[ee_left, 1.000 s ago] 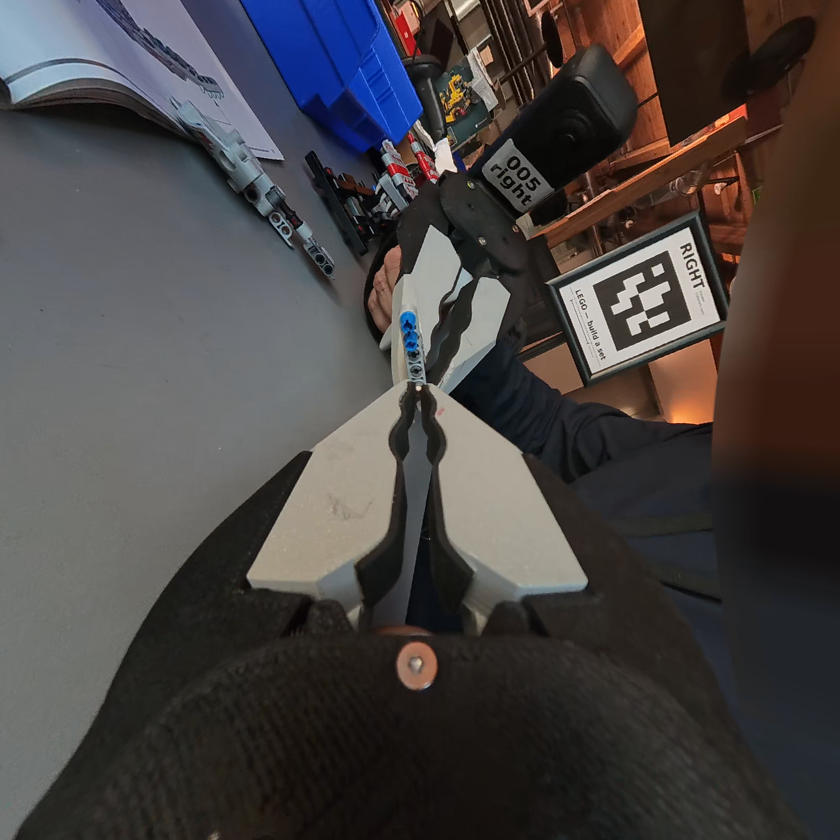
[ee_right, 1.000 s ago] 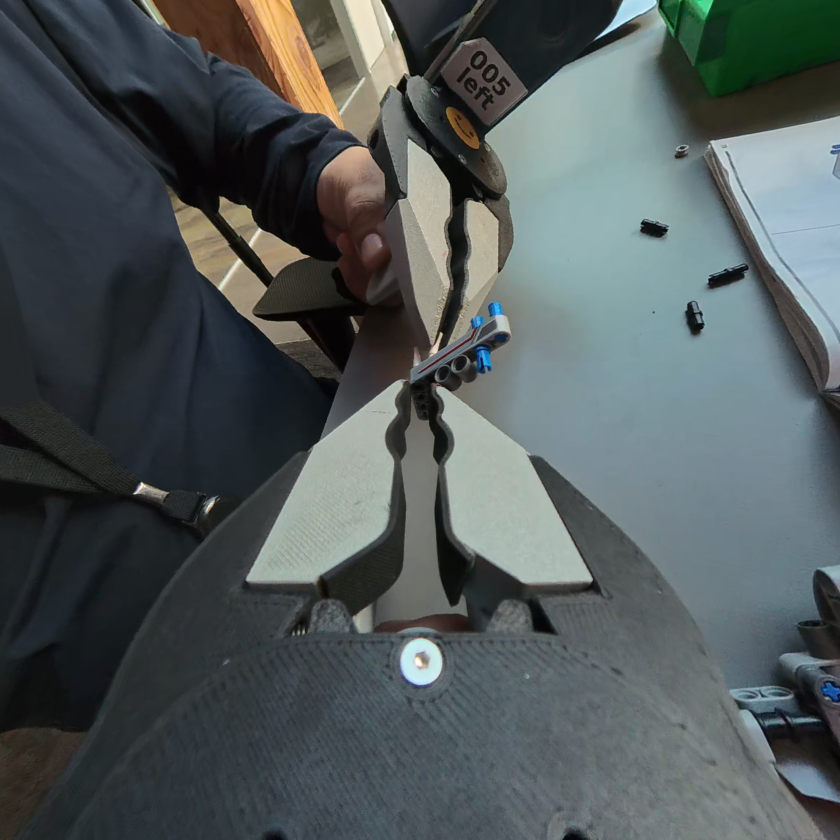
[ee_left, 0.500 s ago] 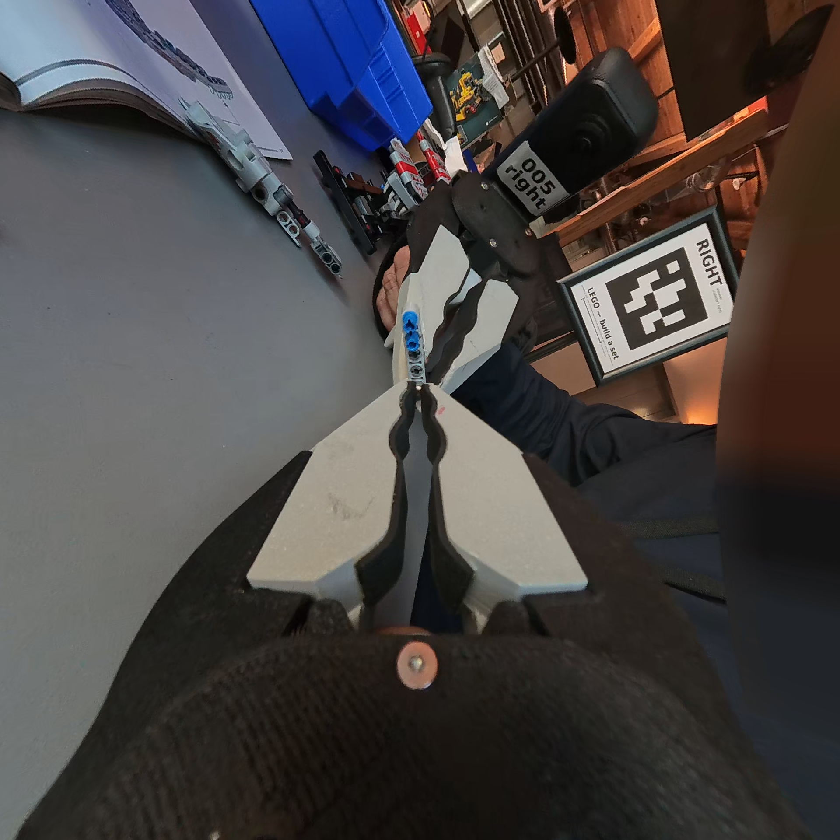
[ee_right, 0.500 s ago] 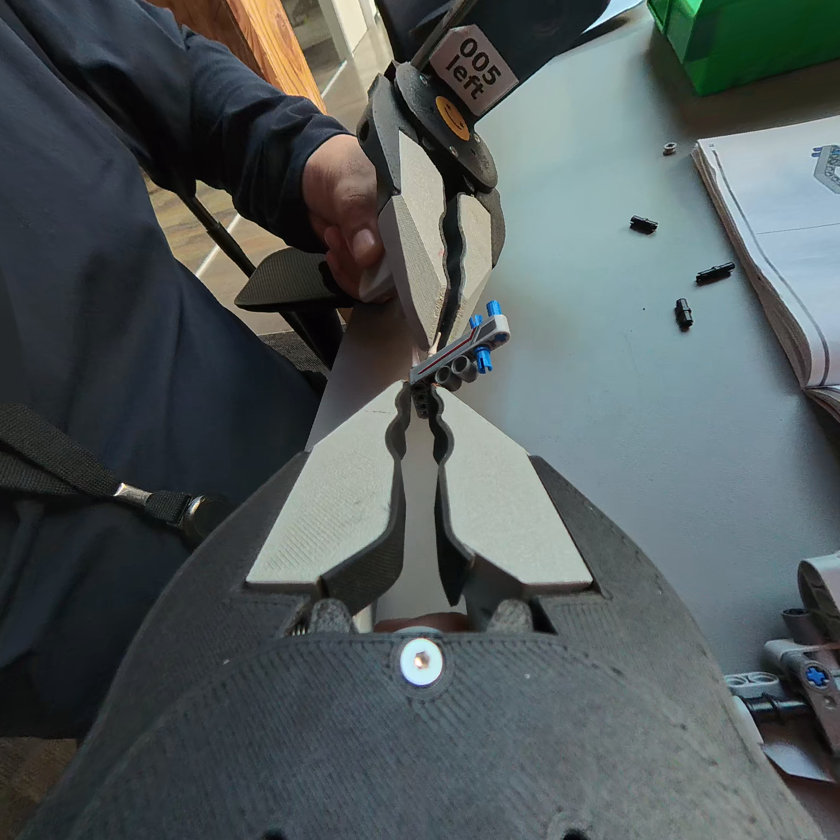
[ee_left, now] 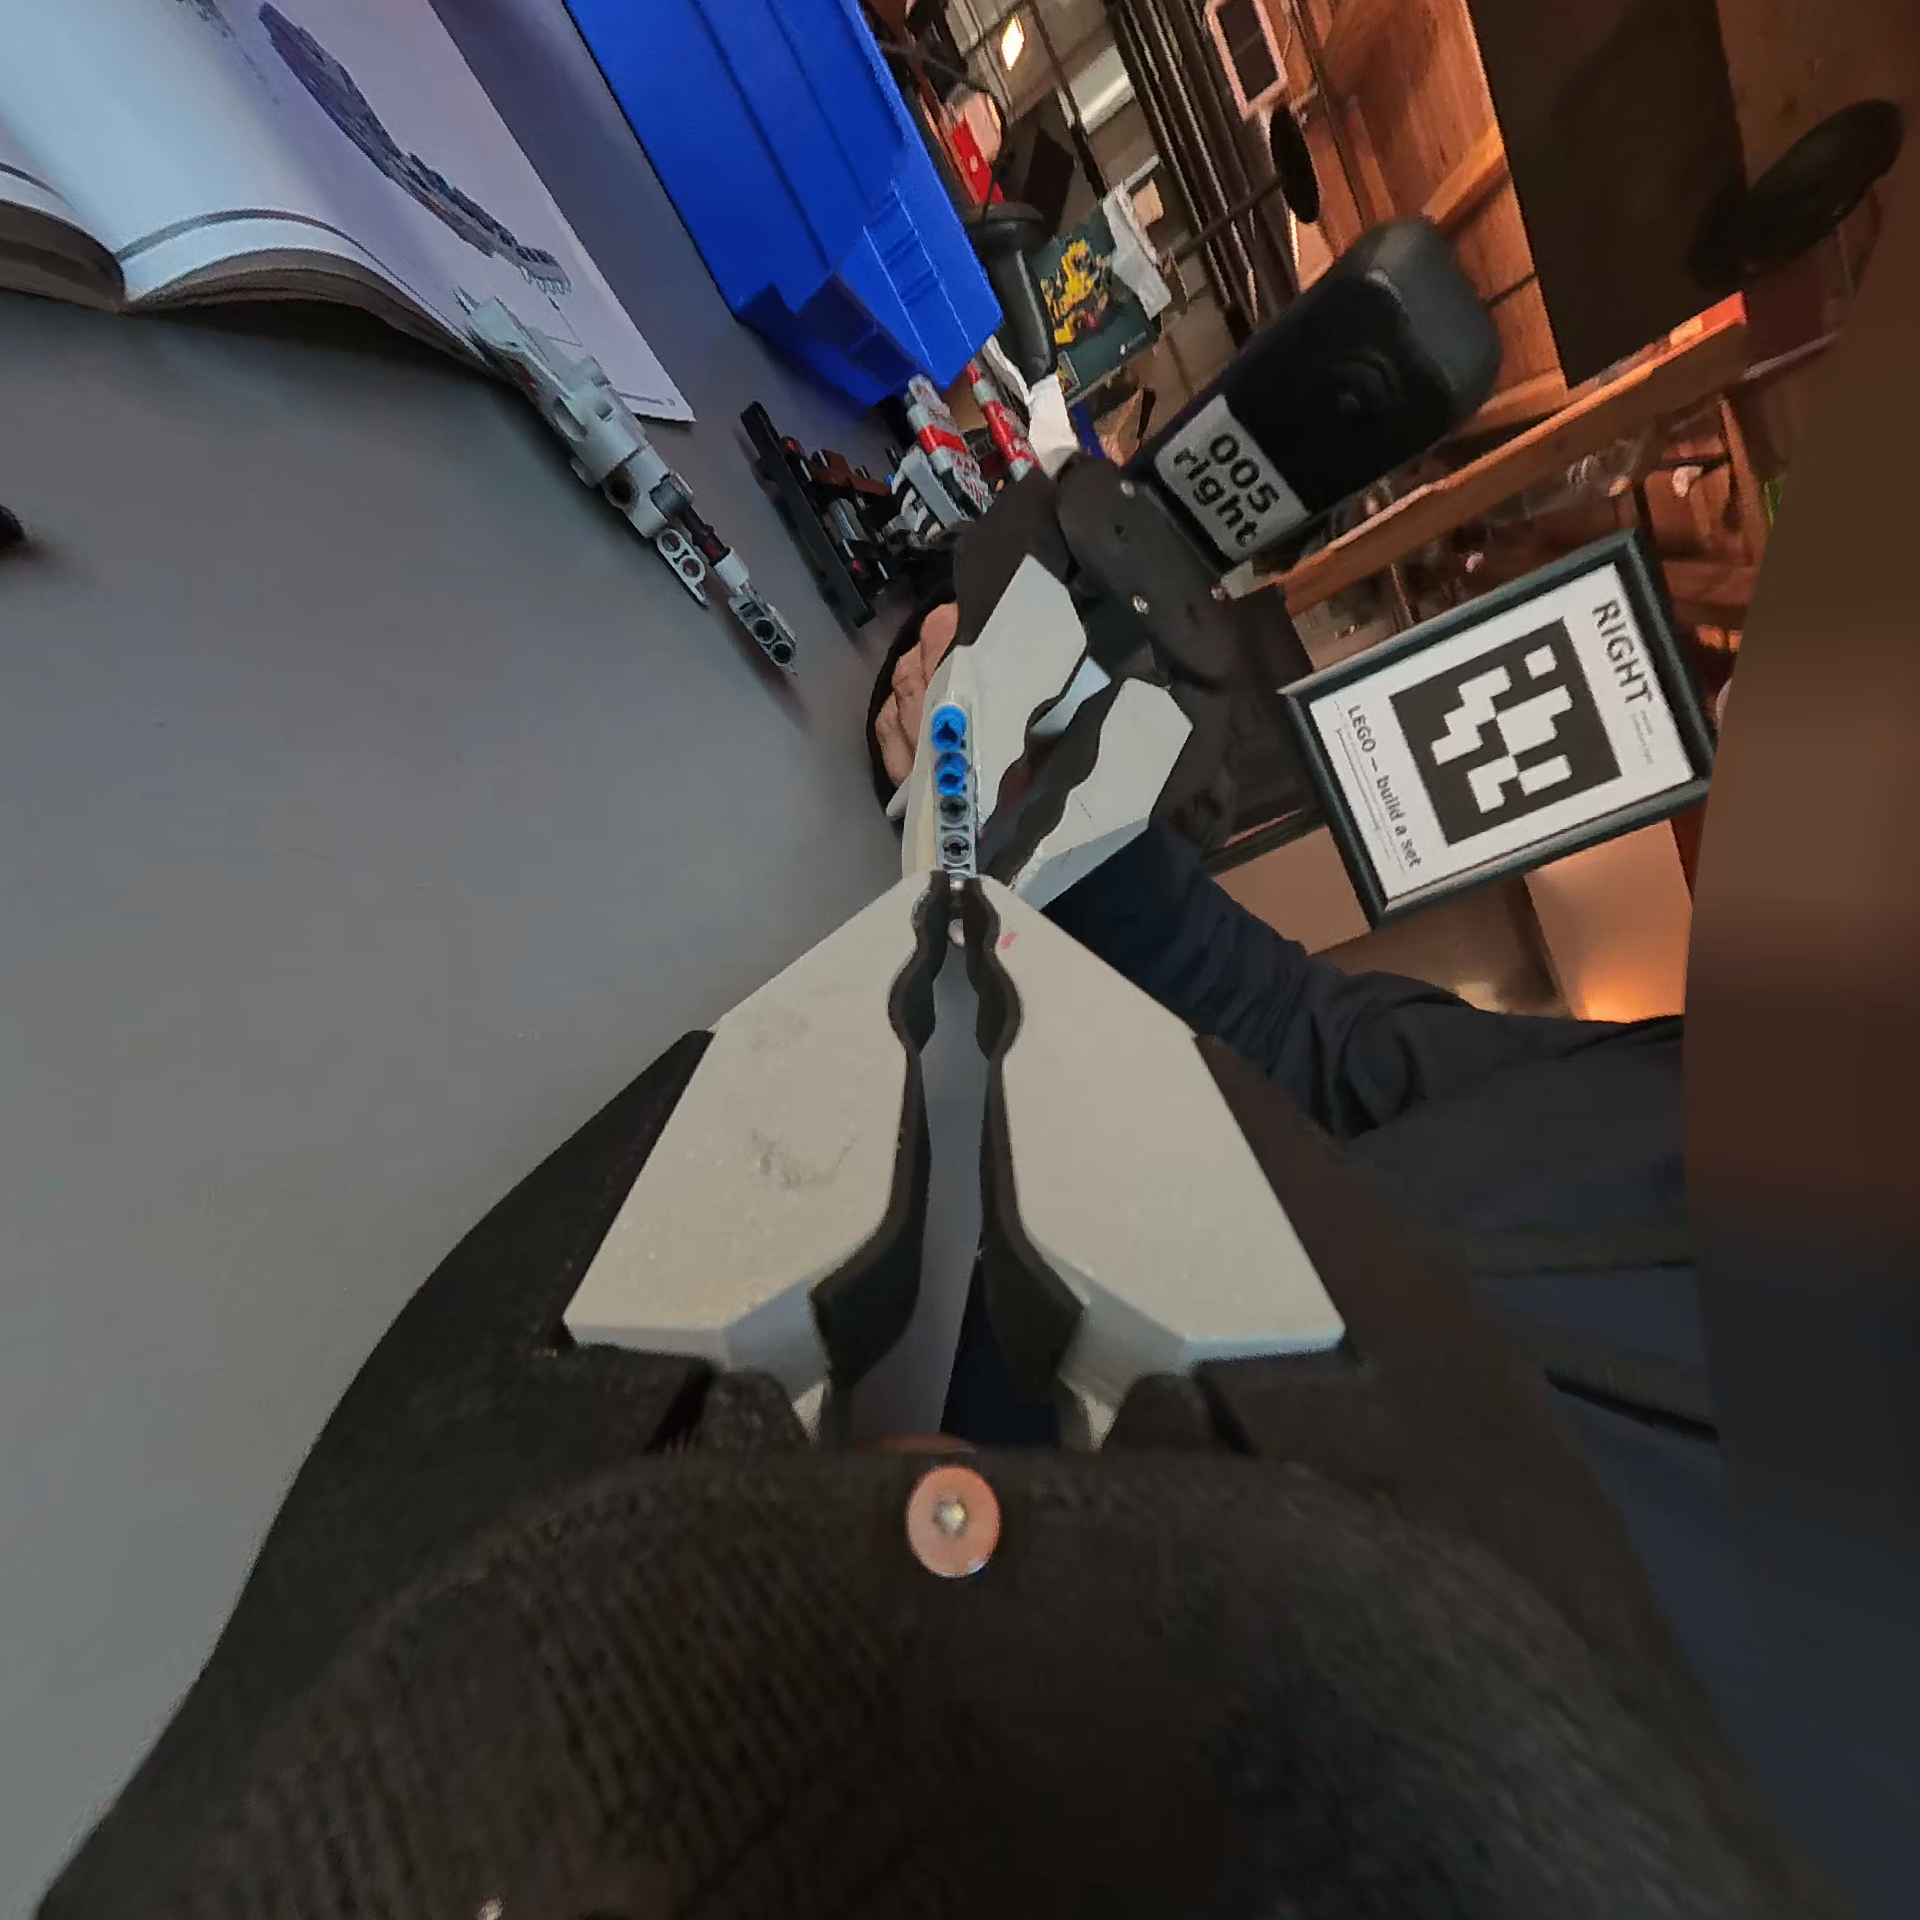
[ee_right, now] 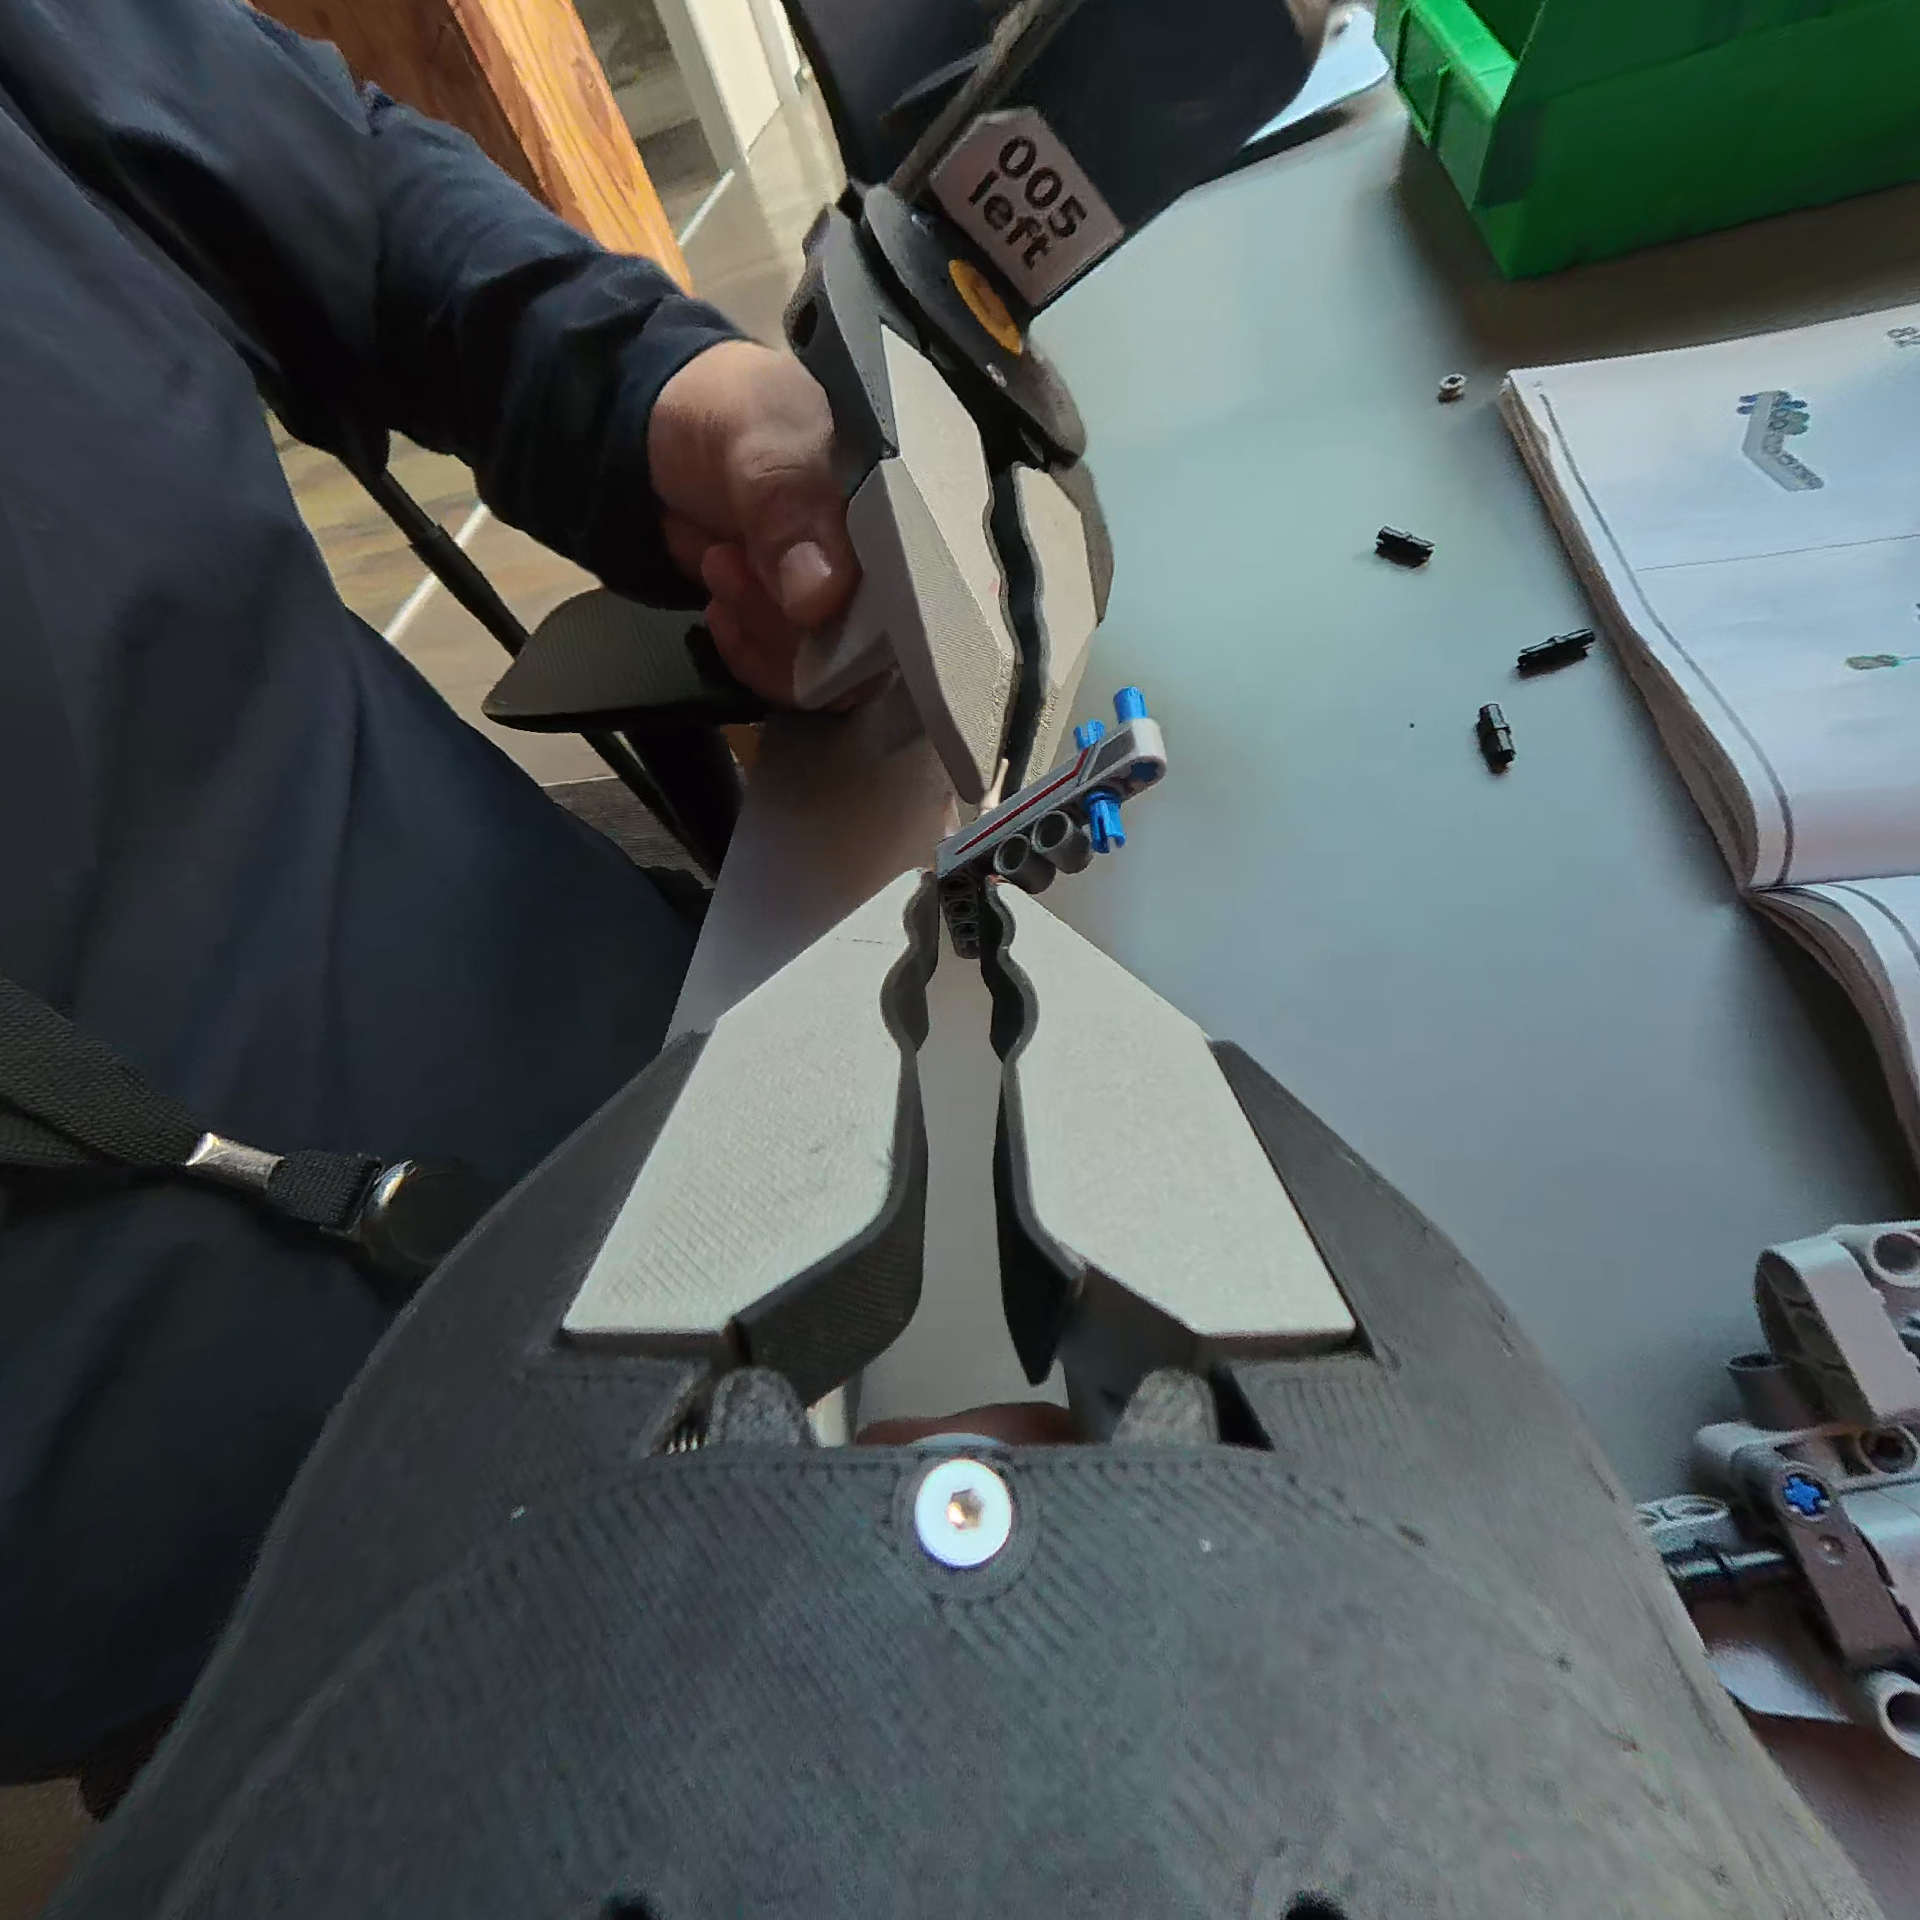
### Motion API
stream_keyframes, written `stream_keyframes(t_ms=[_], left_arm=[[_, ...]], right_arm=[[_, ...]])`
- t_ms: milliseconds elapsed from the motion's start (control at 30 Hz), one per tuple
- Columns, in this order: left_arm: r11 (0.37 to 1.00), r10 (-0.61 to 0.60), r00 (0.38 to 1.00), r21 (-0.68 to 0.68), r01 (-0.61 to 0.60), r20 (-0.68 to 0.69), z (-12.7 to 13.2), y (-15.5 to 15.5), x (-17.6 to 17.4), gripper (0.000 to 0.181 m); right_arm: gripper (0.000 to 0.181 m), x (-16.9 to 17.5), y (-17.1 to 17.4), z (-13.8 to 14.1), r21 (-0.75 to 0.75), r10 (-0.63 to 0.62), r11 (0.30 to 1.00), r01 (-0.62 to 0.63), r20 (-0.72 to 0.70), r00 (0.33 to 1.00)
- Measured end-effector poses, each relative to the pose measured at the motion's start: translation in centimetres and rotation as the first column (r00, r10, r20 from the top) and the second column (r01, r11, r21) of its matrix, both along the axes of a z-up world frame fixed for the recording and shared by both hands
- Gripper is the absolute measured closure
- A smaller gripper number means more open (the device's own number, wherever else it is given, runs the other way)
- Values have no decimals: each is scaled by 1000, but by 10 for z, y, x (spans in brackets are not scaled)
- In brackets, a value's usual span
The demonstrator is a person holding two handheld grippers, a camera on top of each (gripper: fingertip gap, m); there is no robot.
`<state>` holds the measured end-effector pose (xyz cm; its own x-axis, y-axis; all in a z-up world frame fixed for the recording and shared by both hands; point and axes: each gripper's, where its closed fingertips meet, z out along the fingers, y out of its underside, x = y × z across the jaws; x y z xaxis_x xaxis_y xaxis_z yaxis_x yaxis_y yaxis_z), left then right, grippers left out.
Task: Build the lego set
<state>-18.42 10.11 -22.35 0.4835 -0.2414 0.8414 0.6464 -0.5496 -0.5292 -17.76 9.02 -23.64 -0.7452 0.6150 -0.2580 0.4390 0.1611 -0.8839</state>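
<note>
Above the grey desk [ee_right: 1351,935], the right tool [ee_right: 964,914] and the left tool [ee_left: 956,902] both clench the grey bent plastic beam with blue pins [ee_right: 1049,805].

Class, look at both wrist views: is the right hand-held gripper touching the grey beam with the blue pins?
Touching. In the right wrist view, the right hand-held gripper pinches the lower end of the grey beam between its fingertips.
</note>
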Motion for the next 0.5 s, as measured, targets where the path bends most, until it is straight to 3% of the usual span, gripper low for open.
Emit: stream_keyframes(t_ms=[233, 500], left_arm=[[992, 120, 991, 43, -123, 68, 9, 2, -5, 181], [981, 179, 982, 68, -184, 63, 13, 3, -7, 181]], right_arm=[[177, -5, 1, 8, -9, -60, 998, 60, -70, 996], [177, -9, 2, 11, 26, -104, 994, 109, -136, 985]])
